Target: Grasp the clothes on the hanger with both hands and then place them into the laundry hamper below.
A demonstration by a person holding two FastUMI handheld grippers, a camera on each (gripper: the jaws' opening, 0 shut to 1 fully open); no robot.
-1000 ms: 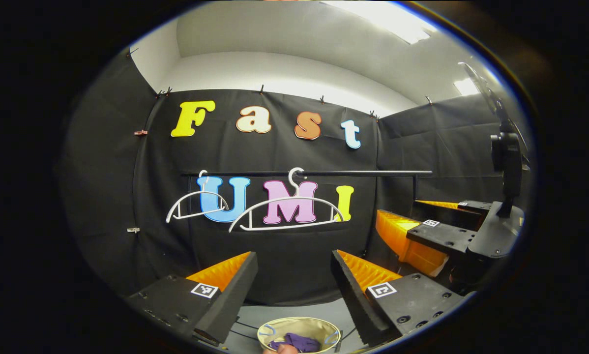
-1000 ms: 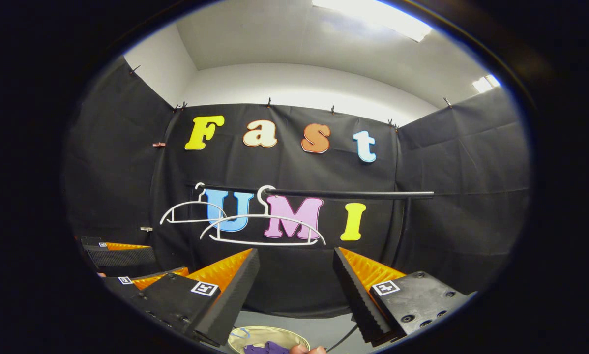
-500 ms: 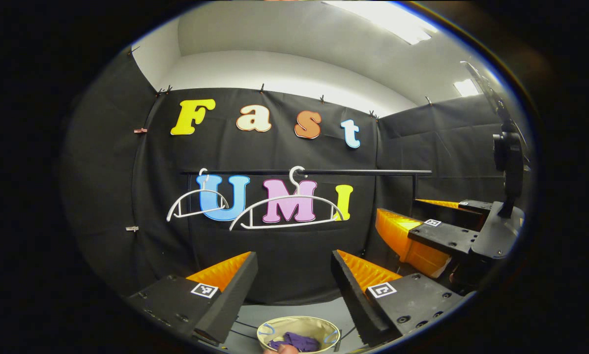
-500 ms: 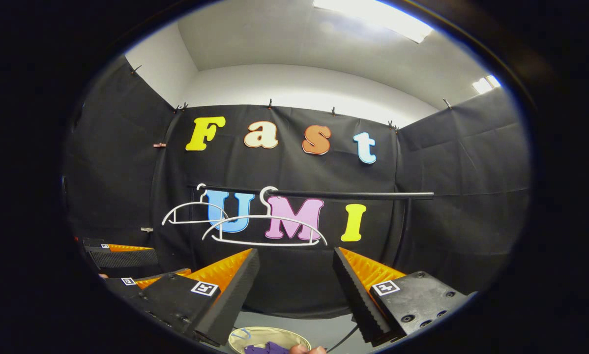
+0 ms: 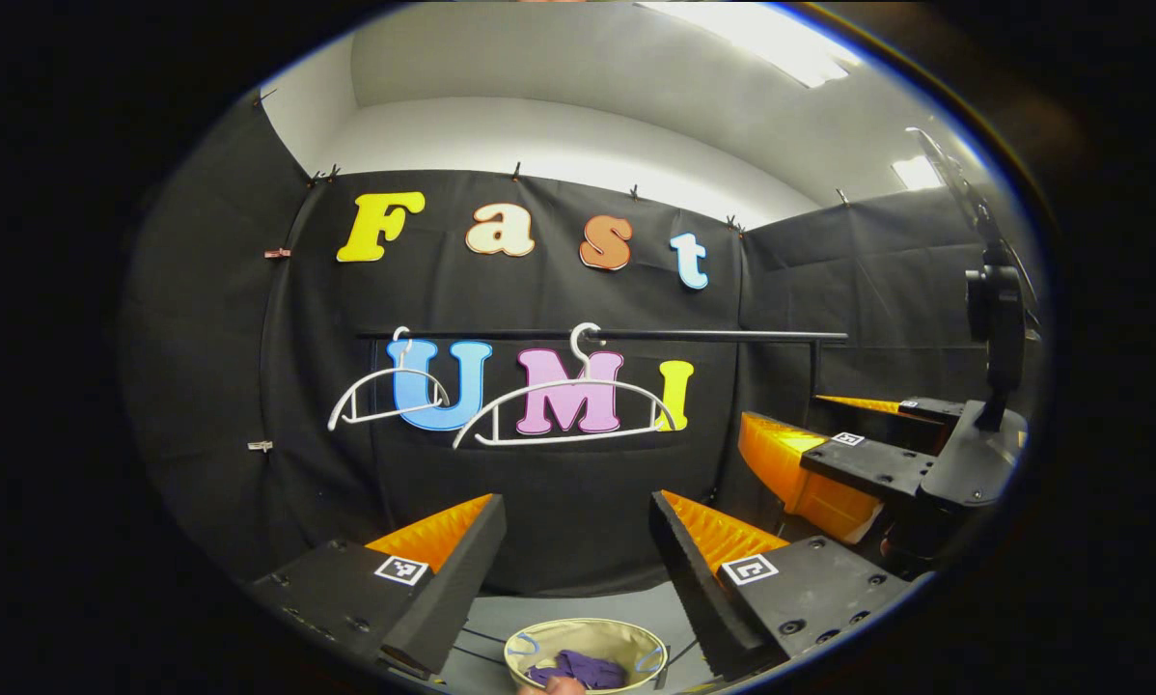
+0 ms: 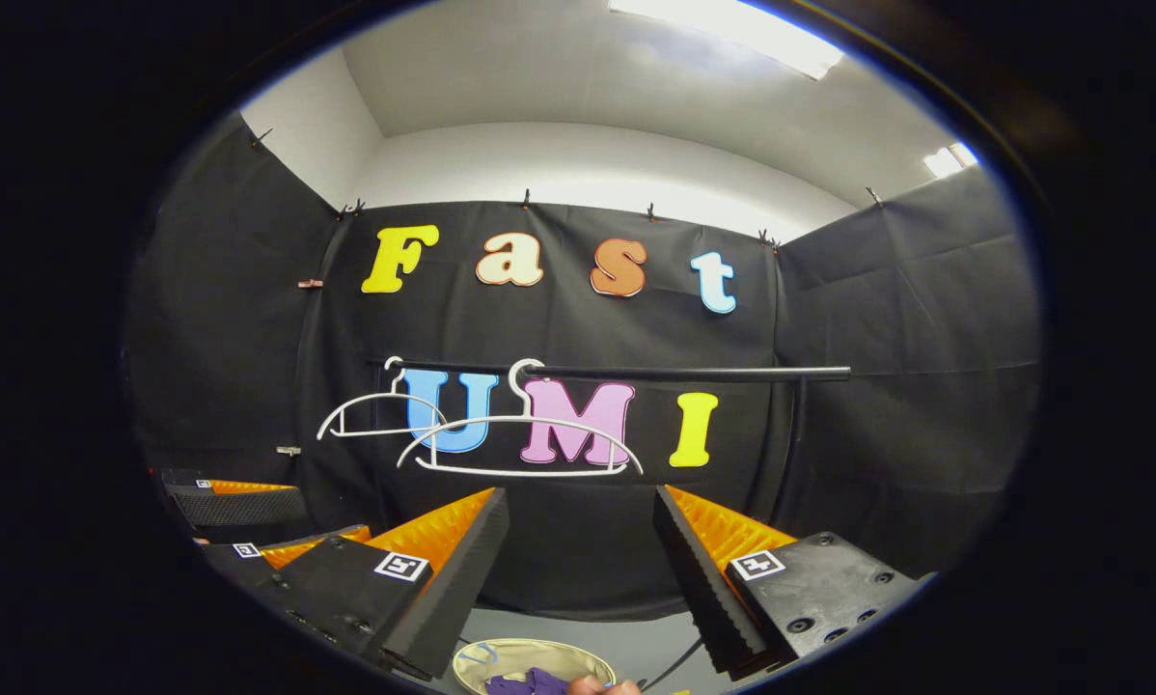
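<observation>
Two bare white plastic hangers (image 5: 565, 410) hang from a thin black rail (image 5: 636, 337). Crumpled purple clothes (image 5: 578, 668) lie inside the round beige fabric hamper (image 5: 539, 640). Left gripper (image 5: 578, 536) and right gripper (image 6: 581, 531) both gape, holding nothing.

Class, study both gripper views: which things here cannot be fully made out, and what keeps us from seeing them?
- Laundry hamper: its base is cut off by the bottom edge, left gripper view.
- Purple garment: bunched inside the hamper, so its type is unclear.
- Hamper in the right gripper view: partly behind the right gripper.
- Left gripper: open, nothing held.
</observation>
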